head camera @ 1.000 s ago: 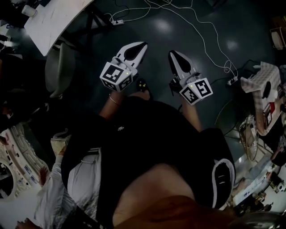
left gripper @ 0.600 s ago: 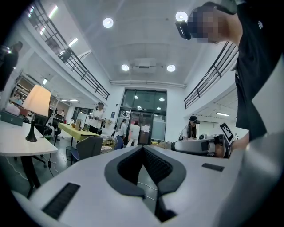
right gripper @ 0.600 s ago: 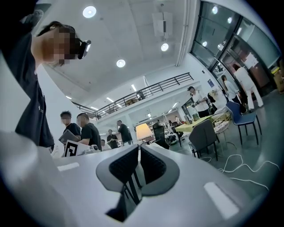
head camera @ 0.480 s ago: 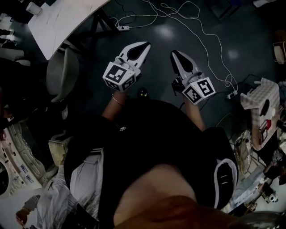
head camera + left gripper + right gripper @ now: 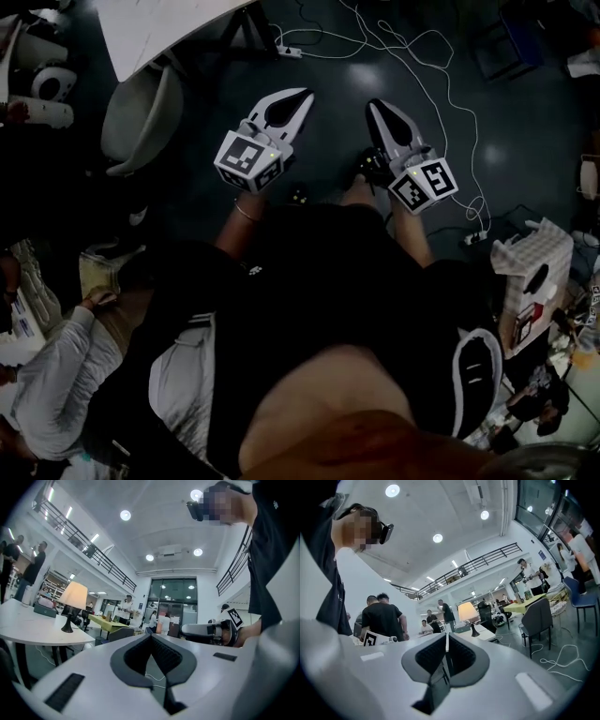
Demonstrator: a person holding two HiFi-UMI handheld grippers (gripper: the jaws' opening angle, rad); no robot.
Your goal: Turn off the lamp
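Glowing lamp [image 5: 75,597], cream shade on dark stem, upright on white table [image 5: 33,632].

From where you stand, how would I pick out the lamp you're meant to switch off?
Find the big white table at the left of the left gripper view. The lamp stands near its front edge. It has a glowing cream shade on a slim dark stem and base, and it is the only lit thing on that tabletop.
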